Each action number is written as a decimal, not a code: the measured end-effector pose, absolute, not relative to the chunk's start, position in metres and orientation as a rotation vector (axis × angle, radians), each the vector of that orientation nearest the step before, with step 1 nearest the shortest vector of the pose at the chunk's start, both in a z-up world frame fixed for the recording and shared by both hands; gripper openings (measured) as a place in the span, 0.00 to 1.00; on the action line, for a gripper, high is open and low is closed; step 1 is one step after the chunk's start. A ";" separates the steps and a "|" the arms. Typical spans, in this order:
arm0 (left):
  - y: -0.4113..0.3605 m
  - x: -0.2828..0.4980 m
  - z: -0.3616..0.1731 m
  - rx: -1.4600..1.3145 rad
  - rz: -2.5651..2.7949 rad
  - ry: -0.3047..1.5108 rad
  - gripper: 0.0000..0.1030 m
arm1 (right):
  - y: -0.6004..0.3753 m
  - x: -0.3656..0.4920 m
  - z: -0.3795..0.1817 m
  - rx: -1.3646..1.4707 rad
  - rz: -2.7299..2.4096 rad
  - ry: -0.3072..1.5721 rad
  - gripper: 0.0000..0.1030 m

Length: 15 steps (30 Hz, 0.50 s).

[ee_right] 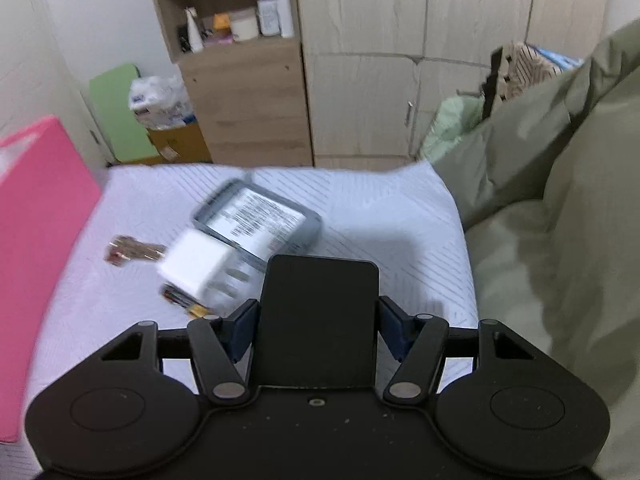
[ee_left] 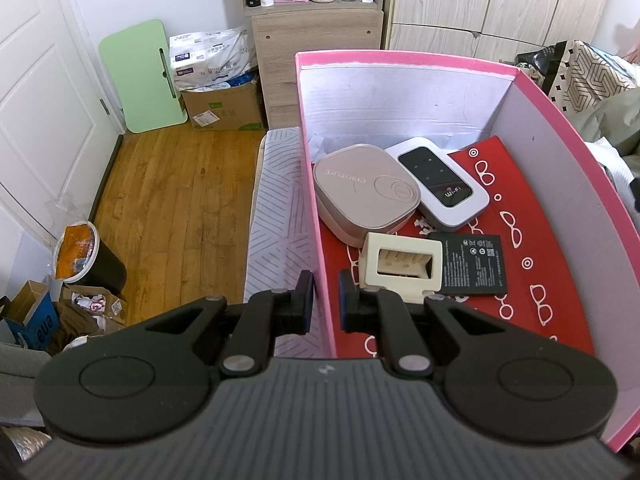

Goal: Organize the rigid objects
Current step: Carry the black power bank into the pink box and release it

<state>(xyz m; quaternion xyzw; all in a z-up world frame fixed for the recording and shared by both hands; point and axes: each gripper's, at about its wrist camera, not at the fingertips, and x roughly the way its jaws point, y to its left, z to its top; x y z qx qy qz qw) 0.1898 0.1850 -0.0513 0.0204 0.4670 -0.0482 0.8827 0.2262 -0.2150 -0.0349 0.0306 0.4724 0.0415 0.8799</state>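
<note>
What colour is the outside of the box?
Pink box, seen best in the left wrist view.

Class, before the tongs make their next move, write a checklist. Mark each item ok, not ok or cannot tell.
1. Left tongs clamp the pink box by its side wall: ok.
2. Right tongs grip the black panel by both edges: ok.
3. Panel lifted clear of the white charger: cannot tell, as that view is blurred.
4. Box open at the top: ok.
5. Bare red lining free in the box, right of the battery: ok.
6. Bed cleared of things: not ok. The charger, grey case and keys are still on it.
</note>
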 end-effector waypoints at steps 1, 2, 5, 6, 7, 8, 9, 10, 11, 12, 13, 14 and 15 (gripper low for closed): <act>0.185 0.190 -0.051 0.041 -0.100 0.972 0.10 | -0.209 0.225 -0.026 0.047 0.102 0.965 0.66; 0.185 0.190 -0.051 0.039 -0.100 0.972 0.10 | -0.203 0.222 -0.018 0.032 0.119 0.945 0.66; 0.187 0.188 -0.051 0.034 -0.101 0.971 0.10 | -0.178 0.214 0.010 -0.005 0.216 0.876 0.66; 0.188 0.188 -0.051 0.030 -0.102 0.970 0.10 | -0.169 0.211 0.019 -0.016 0.258 0.852 0.66; 0.188 0.188 -0.051 0.028 -0.102 0.970 0.10 | -0.158 0.210 0.029 -0.032 0.305 0.827 0.66; 0.188 0.188 -0.051 0.027 -0.102 0.970 0.10 | -0.147 0.208 0.037 -0.055 0.350 0.806 0.66; 0.188 0.188 -0.051 0.030 -0.102 0.970 0.10 | -0.135 0.209 0.046 -0.088 0.402 0.789 0.66; 0.189 0.188 -0.051 0.034 -0.102 0.970 0.10 | -0.122 0.211 0.056 -0.131 0.461 0.773 0.66; 0.189 0.188 -0.051 0.035 -0.102 0.970 0.10 | -0.109 0.213 0.064 -0.170 0.516 0.759 0.66; 0.189 0.187 -0.051 0.037 -0.102 0.970 0.10 | -0.096 0.216 0.073 -0.207 0.571 0.746 0.66; 0.190 0.188 -0.051 0.035 -0.103 0.969 0.10 | -0.082 0.220 0.081 -0.242 0.628 0.736 0.66; 0.190 0.188 -0.051 0.033 -0.102 0.969 0.10 | -0.069 0.223 0.086 -0.272 0.677 0.729 0.66; 0.190 0.188 -0.051 0.028 -0.102 0.969 0.10 | -0.055 0.224 0.090 -0.304 0.732 0.723 0.66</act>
